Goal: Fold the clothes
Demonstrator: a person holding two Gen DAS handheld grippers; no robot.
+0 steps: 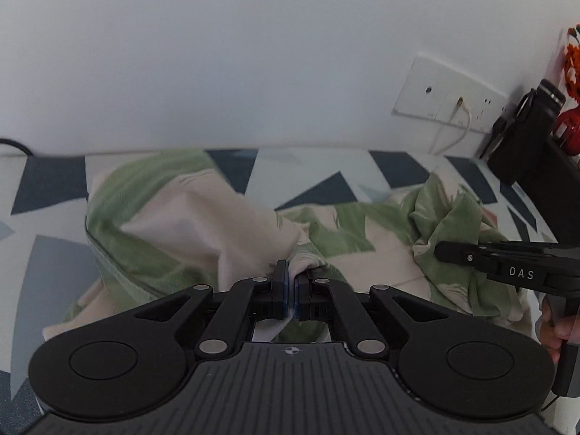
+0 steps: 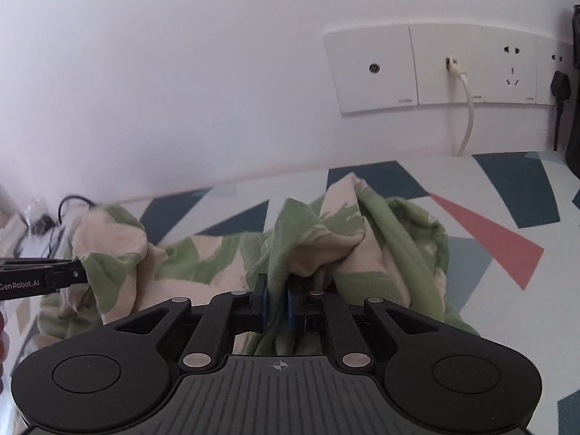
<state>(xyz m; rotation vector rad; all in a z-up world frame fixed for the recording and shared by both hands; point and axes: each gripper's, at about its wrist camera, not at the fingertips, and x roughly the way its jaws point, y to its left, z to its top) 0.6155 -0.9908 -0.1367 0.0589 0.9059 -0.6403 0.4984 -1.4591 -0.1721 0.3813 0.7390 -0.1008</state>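
Note:
A green and cream patterned garment lies rumpled on a table with a geometric cloth. My left gripper is shut on a cream fold of the garment, lifted a little off the table. In the right wrist view the same garment bunches up, and my right gripper is shut on a green fold of it. The right gripper also shows at the right edge of the left wrist view. The left gripper shows at the left of the right wrist view, biting the cloth.
A white wall with a socket panel and a plugged white cable stands just behind the table. A black bottle and red items sit at the far right. A black cable lies at the far left.

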